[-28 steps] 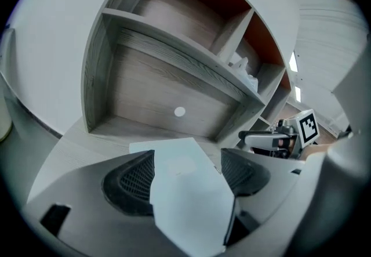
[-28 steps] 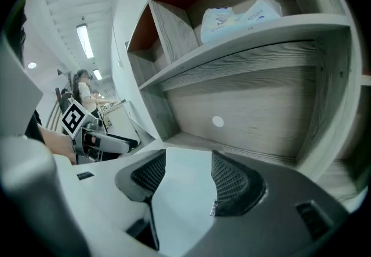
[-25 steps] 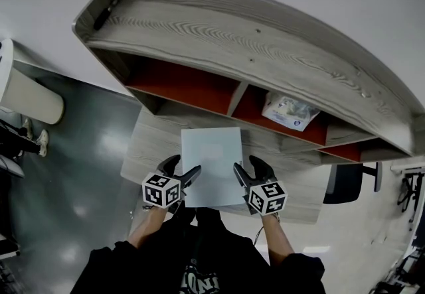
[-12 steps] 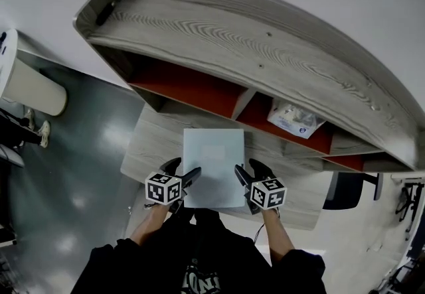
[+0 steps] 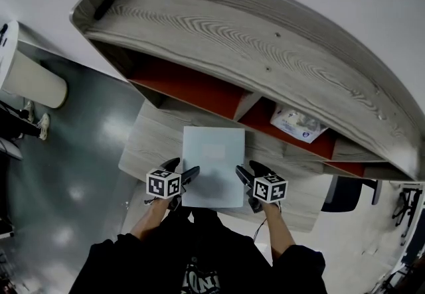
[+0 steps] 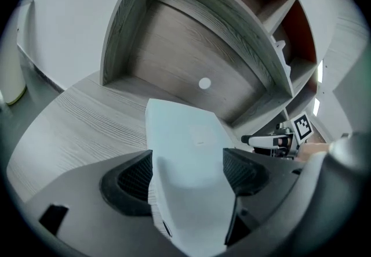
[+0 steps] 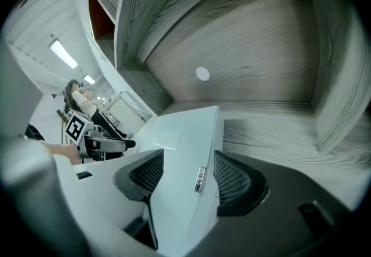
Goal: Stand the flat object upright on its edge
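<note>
slab (image 5: 214,156) is face-up over the desk (image 5: 151,141), just in front of the shelf (image 5: 232,40), long axis pointing at the shelf. not on edge yet. left gripper (image 5: 188,175) clamps the near-left edge, a pad pressed on each side. right gripper (image 5: 244,176) has the near-right edge. its jaws have just been opening a little with the slab between them. pads look to be touching it on both sides, but contact there is hard to read. packet (image 5: 297,123) sits in a red shelf bay.
</note>
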Available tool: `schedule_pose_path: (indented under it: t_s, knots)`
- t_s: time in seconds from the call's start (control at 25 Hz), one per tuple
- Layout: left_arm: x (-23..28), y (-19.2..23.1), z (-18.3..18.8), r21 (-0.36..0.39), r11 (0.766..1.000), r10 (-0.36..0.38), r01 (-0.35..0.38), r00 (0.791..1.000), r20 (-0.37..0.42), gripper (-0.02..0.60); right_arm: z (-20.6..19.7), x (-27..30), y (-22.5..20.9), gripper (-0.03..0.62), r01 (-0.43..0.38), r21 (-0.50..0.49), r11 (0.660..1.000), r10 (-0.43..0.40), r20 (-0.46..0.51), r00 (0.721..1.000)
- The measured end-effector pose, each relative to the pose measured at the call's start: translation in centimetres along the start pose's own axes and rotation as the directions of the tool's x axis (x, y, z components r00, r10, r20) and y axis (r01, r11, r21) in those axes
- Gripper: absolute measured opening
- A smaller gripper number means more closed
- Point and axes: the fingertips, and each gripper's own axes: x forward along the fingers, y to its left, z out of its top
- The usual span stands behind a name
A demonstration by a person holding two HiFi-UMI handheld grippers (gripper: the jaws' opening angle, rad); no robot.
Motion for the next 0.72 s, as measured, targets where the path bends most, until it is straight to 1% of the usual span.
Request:
schedule_pose_path:
  t_s: [0.12, 0.24, 0.36, 0.44, 0.56, 0.72]
  knots:
    - [0.5, 0.6, -0.7, -0.019, 1.000, 0.006, -0.006, 1.000, -0.020, 0.371, -0.6, 0.6, -0.6, 0.244, -0.017, 0.046, 0.999, 0.018, -0.024, 1.000]
    - [1.1, 1.2, -1.4, -0.066, 0.998, -0.001, -0.002, 0.999, -0.035, 0.374, -1.1, 1.2, -1.3, 0.244, -0.026, 0.097, 0.995, 0.031, -0.045, 0.999]
    - [1.5, 1.8, -2.0, -0.114, 0.993, -0.014, 0.008, 0.999, -0.051, 0.379, -1.9, 2.0, -1.6, 0.245, -0.054, 0.154, 0.987, 0.067, -0.079, 0.995]
    - [1.8, 2.0, -2.3, -0.129, 0.992, -0.027, 0.018, 0.997, -0.066, 0.379, -2.4, 2.5, -1.7, 0.245, -0.067, 0.167, 0.984, 0.086, -0.112, 0.990]
    - [2.5, 2.0, -2.7, -0.125, 0.991, -0.049, 0.036, 0.994, -0.102, 0.379, -3.0, 3.1, -1.7, 0.247, -0.075, 0.168, 0.983, 0.101, -0.156, 0.983]
    - [3.3, 2.3, -3.5, -0.178, 0.982, -0.086, 0.062, 0.988, -0.130, 0.379, -3.3, 3.6, -2.0, 0.247, -0.077, 0.177, 0.981, 0.109, -0.178, 0.978]
